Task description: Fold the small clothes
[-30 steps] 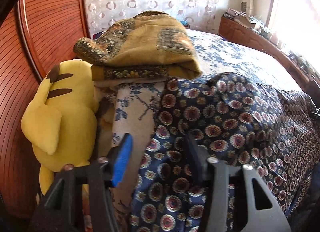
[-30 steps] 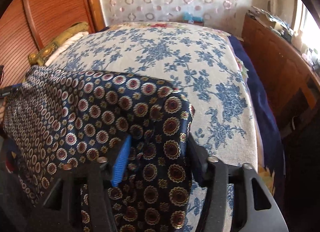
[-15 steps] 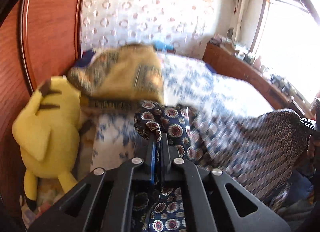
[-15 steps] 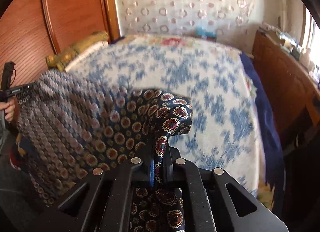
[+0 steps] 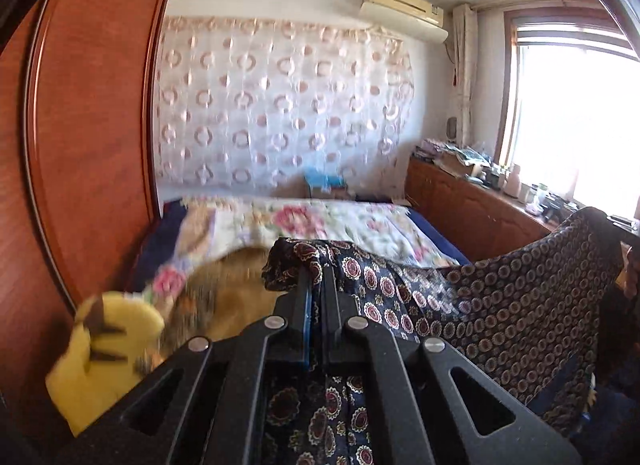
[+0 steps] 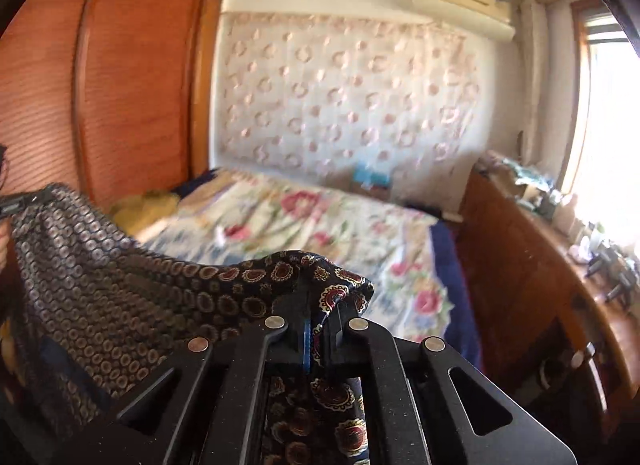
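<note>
A dark navy garment with a red and gold medallion print [image 5: 500, 305] hangs stretched in the air between my two grippers. My left gripper [image 5: 316, 285] is shut on one top corner of it. My right gripper [image 6: 320, 297] is shut on the other corner, and the cloth [image 6: 120, 305] spans left from it toward the other gripper at the view's left edge. Both grippers are raised above the bed [image 6: 320, 225]. The lower part of the garment hangs below the frames, hidden by the gripper bodies.
A yellow plush toy [image 5: 104, 349] and a folded brown patterned blanket [image 5: 224, 293] lie by the wooden wardrobe [image 5: 88, 125]. A wooden sideboard [image 6: 540, 265] with clutter runs along the window side. A curtain [image 5: 280, 105] covers the far wall.
Both grippers closed on the garment's corners about a second ago, then lifted it off the bed; the views now tilt up toward the far wall and ceiling.
</note>
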